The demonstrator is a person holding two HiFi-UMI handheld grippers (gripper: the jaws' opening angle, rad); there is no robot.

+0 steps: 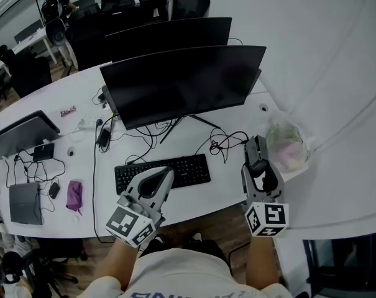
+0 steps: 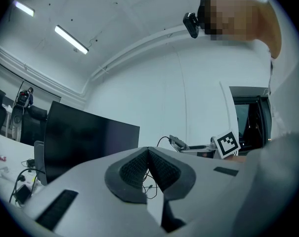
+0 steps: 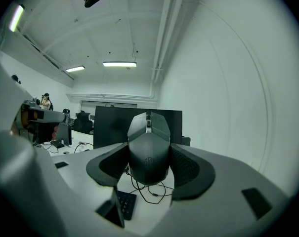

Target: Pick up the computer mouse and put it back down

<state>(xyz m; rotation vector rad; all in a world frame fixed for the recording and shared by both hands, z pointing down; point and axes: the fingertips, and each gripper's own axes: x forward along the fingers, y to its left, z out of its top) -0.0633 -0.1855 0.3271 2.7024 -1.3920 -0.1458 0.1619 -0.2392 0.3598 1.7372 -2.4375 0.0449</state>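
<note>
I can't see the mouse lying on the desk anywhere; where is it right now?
The mouse is gripped in the right claw, over the right part of the desk, just right of the keyboard.

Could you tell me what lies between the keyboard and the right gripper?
Head view: only a tangle of black cable on white desk lies between keyboard and right gripper, which holds the mouse.
</note>
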